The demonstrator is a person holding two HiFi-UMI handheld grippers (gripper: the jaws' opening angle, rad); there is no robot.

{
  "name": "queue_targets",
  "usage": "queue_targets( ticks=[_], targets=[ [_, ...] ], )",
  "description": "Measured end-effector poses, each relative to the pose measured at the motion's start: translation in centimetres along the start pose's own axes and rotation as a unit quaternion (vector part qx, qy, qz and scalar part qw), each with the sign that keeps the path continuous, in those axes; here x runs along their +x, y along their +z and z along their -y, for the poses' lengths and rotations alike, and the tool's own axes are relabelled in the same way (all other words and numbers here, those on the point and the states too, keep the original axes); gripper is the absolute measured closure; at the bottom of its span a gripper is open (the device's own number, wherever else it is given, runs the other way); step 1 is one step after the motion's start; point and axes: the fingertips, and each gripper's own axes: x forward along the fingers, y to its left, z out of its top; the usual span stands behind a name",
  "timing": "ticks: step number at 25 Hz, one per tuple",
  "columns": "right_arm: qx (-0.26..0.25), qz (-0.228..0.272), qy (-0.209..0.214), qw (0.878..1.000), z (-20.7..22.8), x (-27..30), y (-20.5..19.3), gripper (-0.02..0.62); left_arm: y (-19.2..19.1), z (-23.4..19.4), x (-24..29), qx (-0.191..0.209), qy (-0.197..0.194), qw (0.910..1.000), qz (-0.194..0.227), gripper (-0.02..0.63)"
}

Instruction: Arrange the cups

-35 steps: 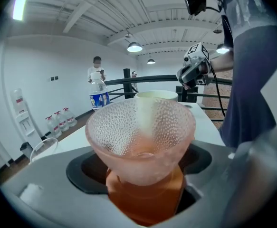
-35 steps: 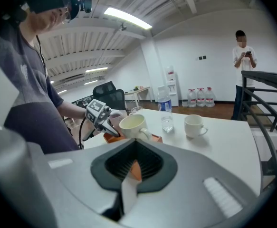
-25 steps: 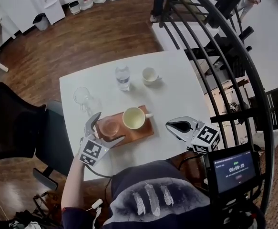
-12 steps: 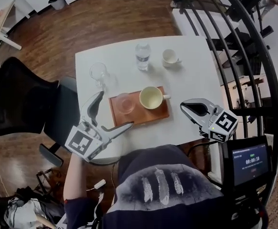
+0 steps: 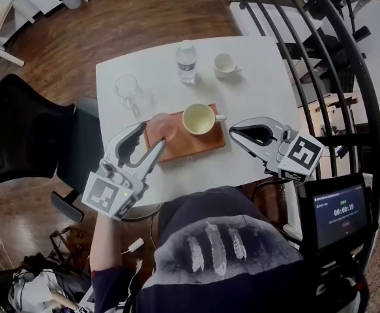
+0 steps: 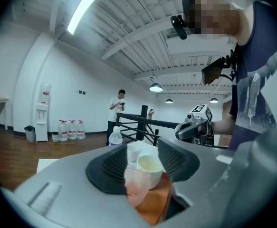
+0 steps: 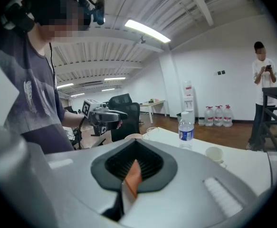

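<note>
The left gripper (image 5: 152,135), its jaws just closing partway around nothing, is hovering with the pink cup (image 5: 161,125) and cream cup (image 5: 199,118) sitting on the tray (image 5: 203,142) just ahead of it, while the right gripper (image 5: 232,134) is hanging closed and empty.

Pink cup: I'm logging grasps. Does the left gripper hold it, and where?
Not held. The left gripper has just been closing its jaws, with nothing between them; the pink cup stands free on the tray.

Left gripper (image 5: 152,135) risen from pink cup (image 5: 163,124), jaws narrowing, empty.
</note>
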Motion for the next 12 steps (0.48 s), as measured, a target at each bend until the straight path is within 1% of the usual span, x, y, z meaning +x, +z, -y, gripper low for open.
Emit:
queue_targets(
  ticks=[1,2,3,6,9,12],
  targets=[
    [0.000,0.006,0.002,1.000,-0.1,0.0,0.3,0.591,0.0,0.0,0.0,0.001,0.005,1.0000,0.000,0.438],
    [0.001,0.011,0.004,1.000,-0.2,0.0,0.5,0.591,-0.1,0.1,0.0,0.004,0.008,1.0000,-0.002,0.539],
    [0.002,0.013,0.004,1.000,-0.3,0.0,0.6,0.591,-0.2,0.3,0.1,0.008,0.004,0.9999,-0.007,0.591],
    [0.000,0.014,0.002,1.000,-0.3,-0.3,0.6,0.591,-0.9,1.3,0.6,0.008,-0.016,0.9996,-0.024,0.592],
    [-0.001,0.015,0.000,1.000,-0.2,-0.4,0.4,0.591,-1.3,1.8,0.9,0.007,-0.016,0.9991,-0.038,0.592],
    [-0.001,0.023,-0.001,1.000,-0.2,-0.2,0.6,0.591,-1.3,2.1,1.3,0.006,-0.020,0.9991,-0.036,0.592]
  ],
)
